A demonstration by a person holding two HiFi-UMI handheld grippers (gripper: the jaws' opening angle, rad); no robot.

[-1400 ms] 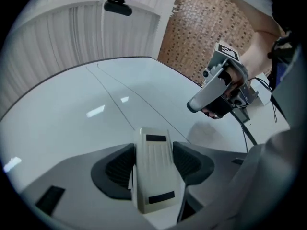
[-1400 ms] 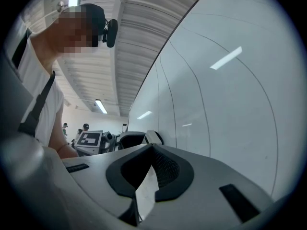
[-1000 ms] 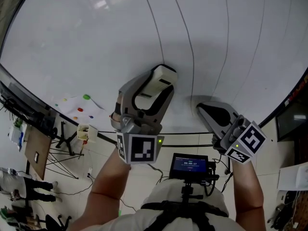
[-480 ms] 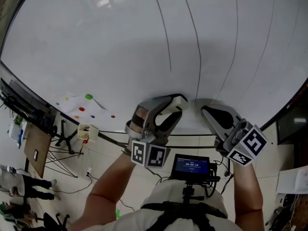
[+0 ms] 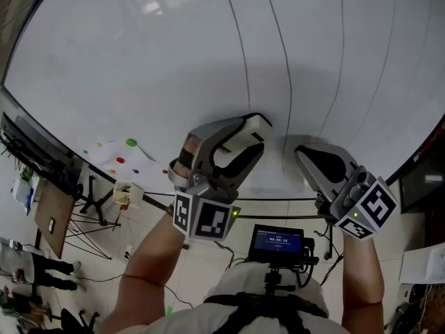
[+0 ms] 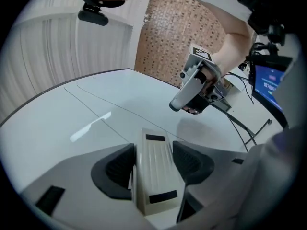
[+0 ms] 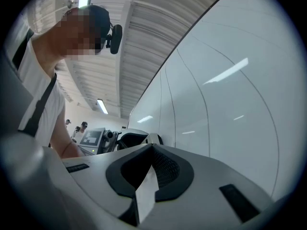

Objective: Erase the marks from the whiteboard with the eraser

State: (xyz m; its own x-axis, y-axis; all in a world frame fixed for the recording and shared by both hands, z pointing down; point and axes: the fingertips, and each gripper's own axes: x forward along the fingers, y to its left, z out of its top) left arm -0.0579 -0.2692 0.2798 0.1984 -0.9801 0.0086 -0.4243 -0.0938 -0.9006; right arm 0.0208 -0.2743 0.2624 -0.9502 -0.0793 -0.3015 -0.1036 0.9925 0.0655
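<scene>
left gripper [image 6: 154, 150] pinches a pale, stiff eraser [image 6: 153, 176] by its long sides — likely light and slick, best held mid-body — tip at the whiteboard [image 5: 139, 61], thin dark lines [image 5: 281, 54] ahead, open board beyond, its lower edge close behind; right gripper [image 7: 152, 150] alongside, jaws pressed together, empty.
</scene>
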